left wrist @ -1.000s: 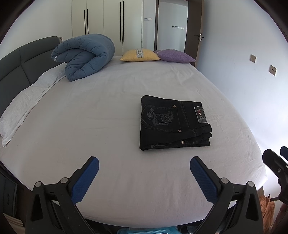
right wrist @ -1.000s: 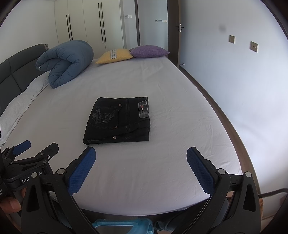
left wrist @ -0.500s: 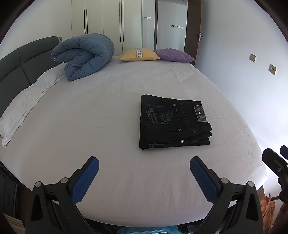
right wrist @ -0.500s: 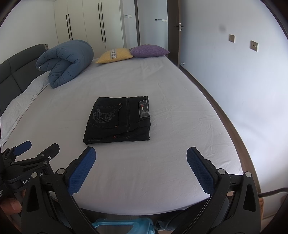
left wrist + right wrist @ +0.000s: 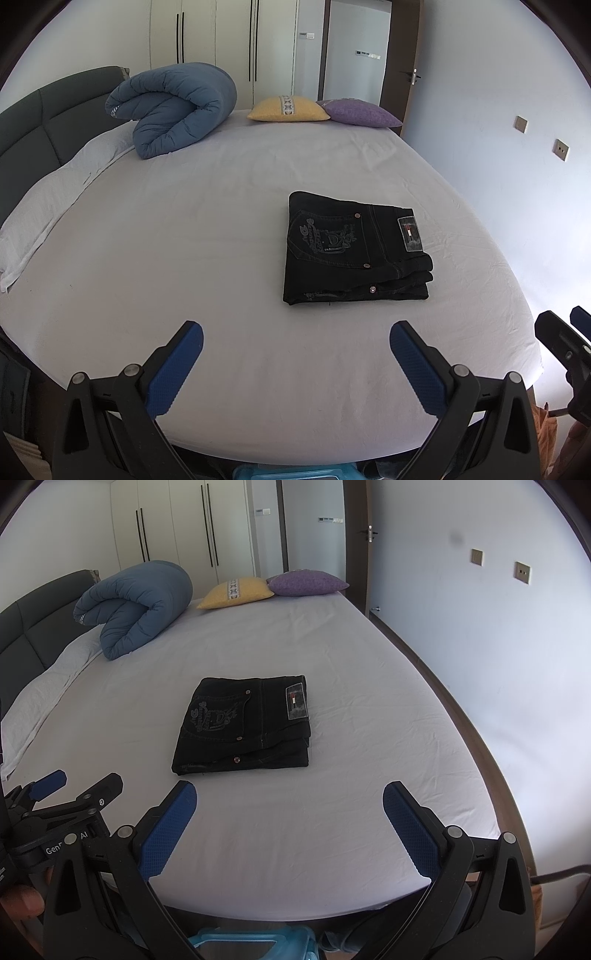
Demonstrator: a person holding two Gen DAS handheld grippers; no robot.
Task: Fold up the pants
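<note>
Black jeans [image 5: 354, 251] [image 5: 245, 725] lie folded into a compact rectangle on the white bed sheet [image 5: 184, 229], back pocket embroidery and brand patch facing up. My left gripper [image 5: 295, 332] hovers open over the bed's near edge, well short of the jeans and a little left of them, its blue pads empty. My right gripper [image 5: 290, 794] is also open and empty, close in front of the jeans' near edge. The left gripper [image 5: 51, 794] shows at the lower left of the right wrist view, and part of the right gripper [image 5: 565, 332] at the right edge of the left wrist view.
A rolled blue duvet [image 5: 173, 107] sits at the far left by the grey headboard [image 5: 33, 129]. Yellow [image 5: 288, 109] and purple [image 5: 360, 112] cushions lie at the far end. A white pillow [image 5: 48, 206] runs along the left. A wall [image 5: 498, 646] flanks the right side.
Both views have barely shifted; the jeans stay put and both grippers remain open.
</note>
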